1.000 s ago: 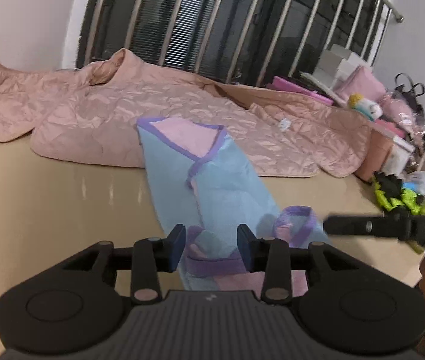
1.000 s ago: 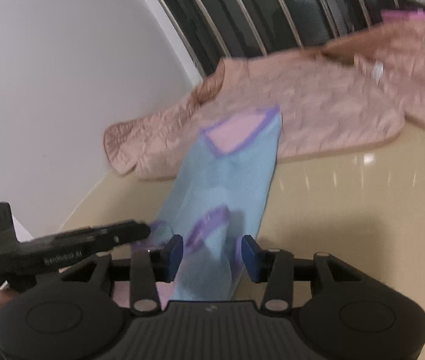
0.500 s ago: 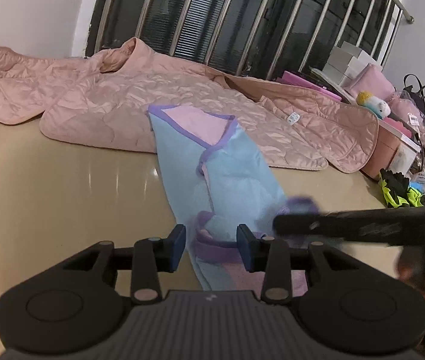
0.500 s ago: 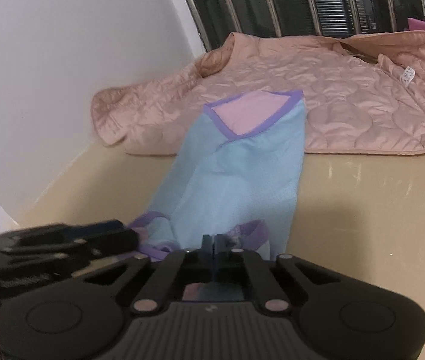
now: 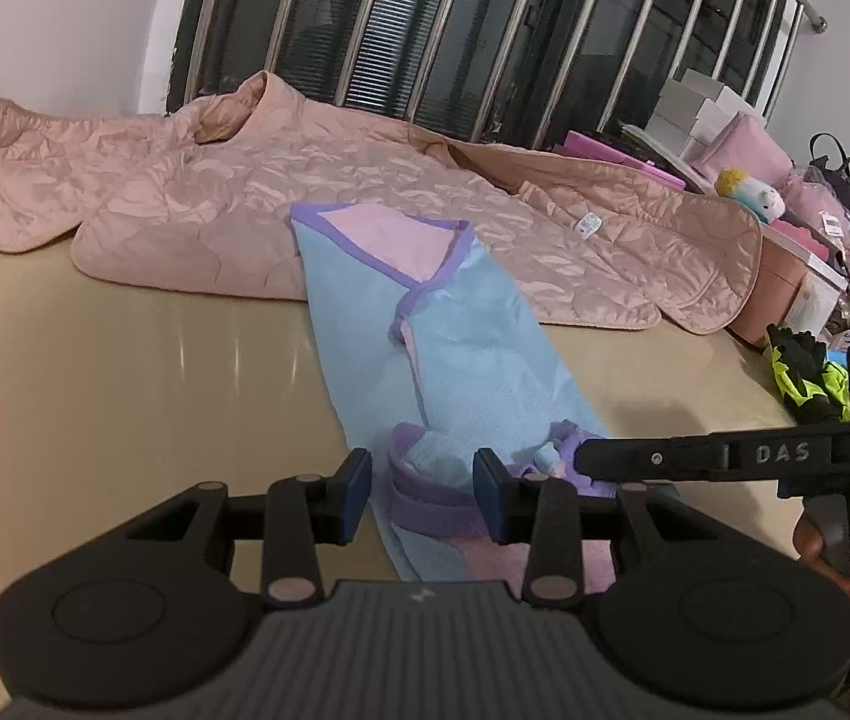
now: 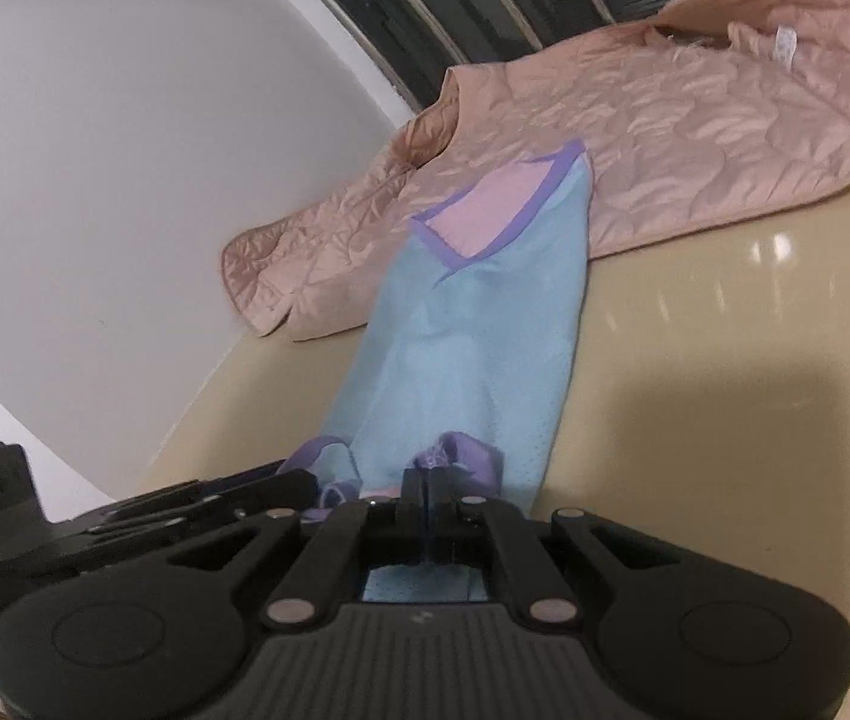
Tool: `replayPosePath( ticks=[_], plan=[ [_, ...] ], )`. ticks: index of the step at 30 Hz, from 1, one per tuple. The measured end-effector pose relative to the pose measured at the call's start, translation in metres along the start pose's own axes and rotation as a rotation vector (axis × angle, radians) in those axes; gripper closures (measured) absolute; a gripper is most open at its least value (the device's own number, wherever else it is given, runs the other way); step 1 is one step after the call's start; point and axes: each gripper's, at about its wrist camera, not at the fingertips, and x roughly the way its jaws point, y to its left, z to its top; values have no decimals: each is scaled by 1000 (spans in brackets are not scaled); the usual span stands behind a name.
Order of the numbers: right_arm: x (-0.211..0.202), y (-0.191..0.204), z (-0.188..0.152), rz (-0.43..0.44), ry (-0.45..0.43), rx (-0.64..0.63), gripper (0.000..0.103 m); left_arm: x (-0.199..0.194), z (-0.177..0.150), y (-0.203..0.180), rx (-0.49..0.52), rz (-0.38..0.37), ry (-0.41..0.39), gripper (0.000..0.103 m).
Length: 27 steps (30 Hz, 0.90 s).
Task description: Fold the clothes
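Pinching blue garment (image 6: 473,324) | right gripper (image 6: 425,495) newly closed | left gripper (image 5: 423,489) unchanged, spread

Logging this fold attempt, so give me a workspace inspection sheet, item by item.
Surface: glossy beige table, glare streaks.
Job's things: blue garment with purple trim, lying lengthwise, far end resting on the pink quilted jacket.
Clutter: boxes, plush toy, neon gloves at right.
Grippers: left gripper open, straddling the near purple hem; right gripper shut on the garment's near purple trim.
Cables: nothing seen.
Surroundings: white wall, barred dark window.
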Motion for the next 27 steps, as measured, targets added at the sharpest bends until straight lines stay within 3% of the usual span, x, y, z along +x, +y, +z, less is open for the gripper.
replayPosePath(
  ticks=[4,7,10,12,14,18,22,24,27],
  plan=[
    [-13,19,-1,-72,-23,-112,89,-20,2,-1,19,-12,-26,65],
    [-39,38,-7,-31,-84,-209,86,-43,-3,0,64,-56,-39,60],
    [-53,51,-18,17,-90,-271,86,-51,-15,-5,101,-127,-7,59],
    [-46,53,-25,27,-59,-284,88,-44,-23,-12,128,-90,23,59],
    [-32,49,-34,-36,-10,-281,89,-36,-30,-17,164,-4,38,59],
    [-39,44,-40,-81,-39,-266,88,-49,-36,-10,188,16,-19,59],
    [-76,52,-51,-68,-143,-438,77,-77,-41,-5,231,-75,-68,56],
    [-80,55,-59,-46,-125,-536,71,-84,-45,-10,268,-132,-78,54],
    [-76,61,-70,-33,-86,-671,71,-77,-53,-28,354,-175,-64,54]
  ],
)
